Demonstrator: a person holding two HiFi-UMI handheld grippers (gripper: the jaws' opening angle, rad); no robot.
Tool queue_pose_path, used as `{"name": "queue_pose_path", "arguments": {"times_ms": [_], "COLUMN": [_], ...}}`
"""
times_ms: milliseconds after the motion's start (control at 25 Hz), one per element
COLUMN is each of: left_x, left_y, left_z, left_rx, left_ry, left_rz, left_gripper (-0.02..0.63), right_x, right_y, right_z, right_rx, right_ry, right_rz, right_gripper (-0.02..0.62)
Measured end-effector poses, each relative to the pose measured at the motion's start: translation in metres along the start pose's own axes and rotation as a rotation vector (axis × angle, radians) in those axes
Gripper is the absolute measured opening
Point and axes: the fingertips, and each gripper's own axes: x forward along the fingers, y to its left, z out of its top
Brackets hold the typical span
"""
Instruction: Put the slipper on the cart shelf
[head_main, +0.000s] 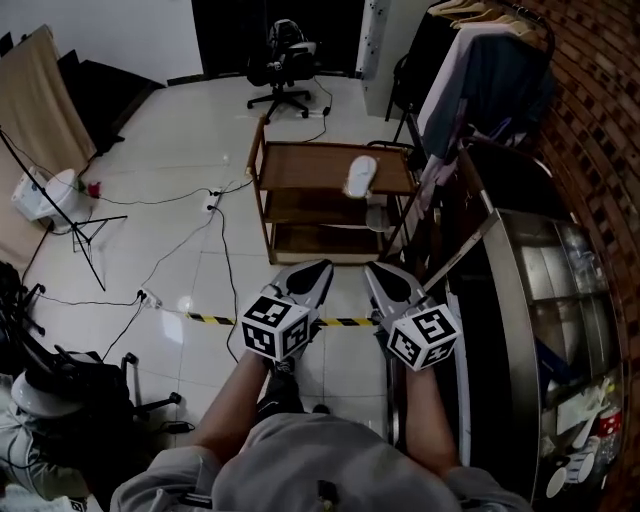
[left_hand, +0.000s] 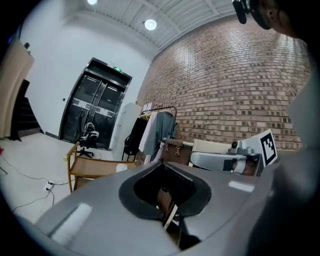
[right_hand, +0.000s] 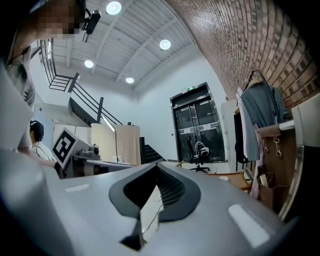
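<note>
A white slipper (head_main: 360, 176) lies on the top shelf of the wooden cart (head_main: 300, 166), toward its right end. Both grippers hang well short of the cart, held side by side above the floor. My left gripper (head_main: 321, 270) is shut with nothing in it, and so is my right gripper (head_main: 373, 272). In the left gripper view the shut jaws (left_hand: 165, 170) point past the cart (left_hand: 92, 168), where the slipper (left_hand: 121, 168) shows as a pale spot. In the right gripper view the gripper (right_hand: 155, 172) is shut and empty, with the cart (right_hand: 235, 178) low at the right.
An office chair (head_main: 285, 68) stands behind the cart. A clothes rack (head_main: 490, 60) and brick wall run along the right, with a metal counter (head_main: 545, 290) nearer. Cables and a power strip (head_main: 148, 297) lie on the tiled floor, black-yellow tape (head_main: 345, 321) crosses it, and a stand (head_main: 80, 225) is at left.
</note>
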Motion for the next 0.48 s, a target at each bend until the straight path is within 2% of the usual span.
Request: {"name": "queue_pose_path", "arguments": {"times_ms": [280, 480], "left_x": [0.055, 0.088], "left_y": [0.076, 0.131], "left_z": [0.015, 0.027], "left_rx": [-0.005, -0.022], "left_ry": [0.022, 0.049], "left_rz": [-0.085, -0.141], "left_gripper": [0.008, 0.008], "right_x": [0.081, 0.135], "right_y": [-0.044, -0.076], "right_z": [-0.002, 0.005], "right_rx": [0.0, 0.045], "right_ry": [0.035, 0.03], "right_rz": [-0.09, -0.178], "right_gripper": [0.0, 0.0]}}
